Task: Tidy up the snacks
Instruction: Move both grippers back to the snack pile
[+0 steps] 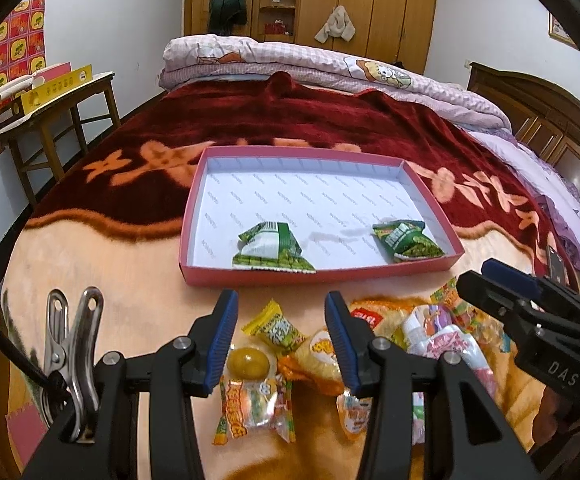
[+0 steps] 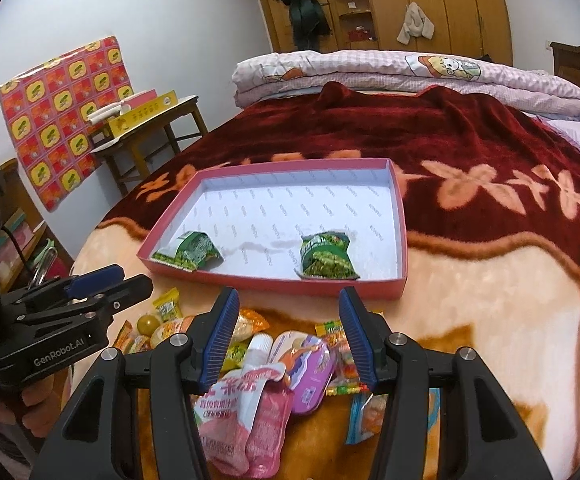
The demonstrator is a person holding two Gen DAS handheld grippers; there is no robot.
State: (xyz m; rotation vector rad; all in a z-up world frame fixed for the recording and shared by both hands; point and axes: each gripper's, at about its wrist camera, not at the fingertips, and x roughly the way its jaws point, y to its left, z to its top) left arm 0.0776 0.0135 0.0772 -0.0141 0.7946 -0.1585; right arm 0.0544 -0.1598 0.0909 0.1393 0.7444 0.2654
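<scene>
The left tool [image 1: 282, 332] hangs with its jaws apart and nothing between the blue pads, over the near left part of a snack pile [image 1: 329, 352] on the bed's blanket [image 1: 90, 248]. Beneath it lie a yellow-green candy [image 1: 277, 330] pointing far-left to near-right, a round amber jelly cup [image 1: 248, 362], and a striped orange-green wrapper [image 1: 246, 408] with its long axis running near to far.

The right tool [image 2: 288, 336] likewise stands open and empty over the right part of the pile. Under it a pink drink pouch [image 2: 246, 412] lies lengthwise toward the camera, its white spout [image 2: 258, 350] pointing far; a purple pack [image 2: 309, 376] sits just beside it on the right.

Beyond the pile rests a shallow pink box [image 1: 210, 276], its long side running left to right. Inside, near its front wall, are two green pea packets, well apart: the left one [image 1: 272, 248] lying crosswise, the right one [image 1: 407, 240] angled toward the far-left.

The tools' arms cover parts of several snacks, so their labels cannot be read. The lower end of the pouch is cut off by the picture edge. In the left view the right tool shows only from the side.
</scene>
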